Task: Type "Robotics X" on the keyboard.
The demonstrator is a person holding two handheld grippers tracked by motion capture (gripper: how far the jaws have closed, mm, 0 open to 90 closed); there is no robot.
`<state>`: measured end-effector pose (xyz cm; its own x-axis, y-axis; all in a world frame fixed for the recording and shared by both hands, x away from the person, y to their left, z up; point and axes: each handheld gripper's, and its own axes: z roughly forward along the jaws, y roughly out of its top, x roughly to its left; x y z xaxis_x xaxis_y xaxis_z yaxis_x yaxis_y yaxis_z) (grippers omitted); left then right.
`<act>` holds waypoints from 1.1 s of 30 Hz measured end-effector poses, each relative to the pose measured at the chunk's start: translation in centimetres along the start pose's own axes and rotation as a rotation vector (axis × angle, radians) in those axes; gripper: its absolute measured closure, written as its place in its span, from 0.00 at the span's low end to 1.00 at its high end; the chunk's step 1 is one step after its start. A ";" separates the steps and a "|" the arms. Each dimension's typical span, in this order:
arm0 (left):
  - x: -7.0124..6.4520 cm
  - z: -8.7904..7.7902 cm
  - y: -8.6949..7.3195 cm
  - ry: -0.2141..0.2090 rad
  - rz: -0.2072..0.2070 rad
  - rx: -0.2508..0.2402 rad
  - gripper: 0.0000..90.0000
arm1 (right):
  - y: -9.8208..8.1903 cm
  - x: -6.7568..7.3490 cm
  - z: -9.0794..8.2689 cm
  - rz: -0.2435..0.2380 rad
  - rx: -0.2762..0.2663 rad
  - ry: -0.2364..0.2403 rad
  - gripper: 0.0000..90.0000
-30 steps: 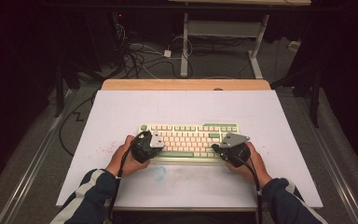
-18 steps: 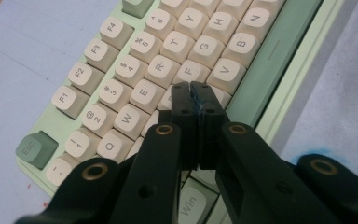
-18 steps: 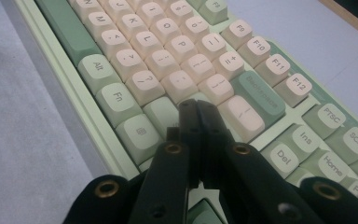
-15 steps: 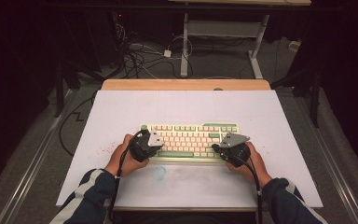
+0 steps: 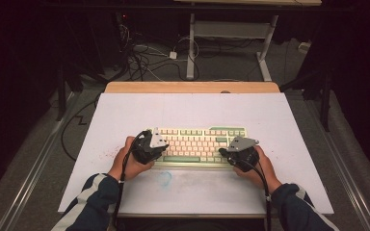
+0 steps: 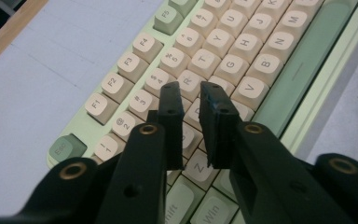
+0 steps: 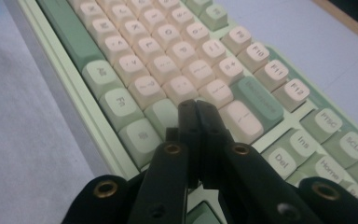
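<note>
A white table (image 5: 125, 115) in a dark room holds a green keyboard (image 5: 197, 144).
The left gripper (image 6: 190, 93), jaws just opened a little, hovers over letter keys; the right gripper (image 7: 196, 108) stays closed. Next, I think: press one key gently.

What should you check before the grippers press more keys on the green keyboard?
1. Keyboard lies flat on the white table: ok.
2. Left gripper over the keys near E and R: ok. Its jaws have just been opening and stand slightly apart, nothing between them.
3. Right gripper jaws shut, tips over the keys at the right end: ok.
4. Either tip touching a key: cannot tell.
5. Cables trail back from the grippers, off the keys: ok.
</note>
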<state>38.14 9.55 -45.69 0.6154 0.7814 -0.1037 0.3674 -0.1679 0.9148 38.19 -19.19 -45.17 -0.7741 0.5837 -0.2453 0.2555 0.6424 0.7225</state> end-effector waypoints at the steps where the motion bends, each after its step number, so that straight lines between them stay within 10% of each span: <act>1: 0.0 0.0 0.1 0.007 0.000 -0.009 0.80 | 0.1 0.0 -0.1 0.000 -0.006 -0.001 1.00; 17: 0.0 -0.4 0.9 0.050 0.006 -0.140 0.45 | 1.0 -1.0 -1.9 0.029 -0.100 -0.052 0.83; 28: 0.0 -0.5 1.1 0.067 -0.001 -0.171 0.30 | 1.4 -1.2 -2.4 0.050 -0.141 -0.093 0.45; 33: -0.1 -0.5 1.3 0.086 -0.020 -0.213 0.25 | 1.4 -1.3 -2.2 0.087 -0.141 -0.213 0.27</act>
<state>38.25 9.58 -44.29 0.5445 0.8331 -0.0973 0.2179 -0.0284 0.9756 38.33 -20.11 -42.40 -0.6093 0.7347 -0.2984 0.2210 0.5187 0.8259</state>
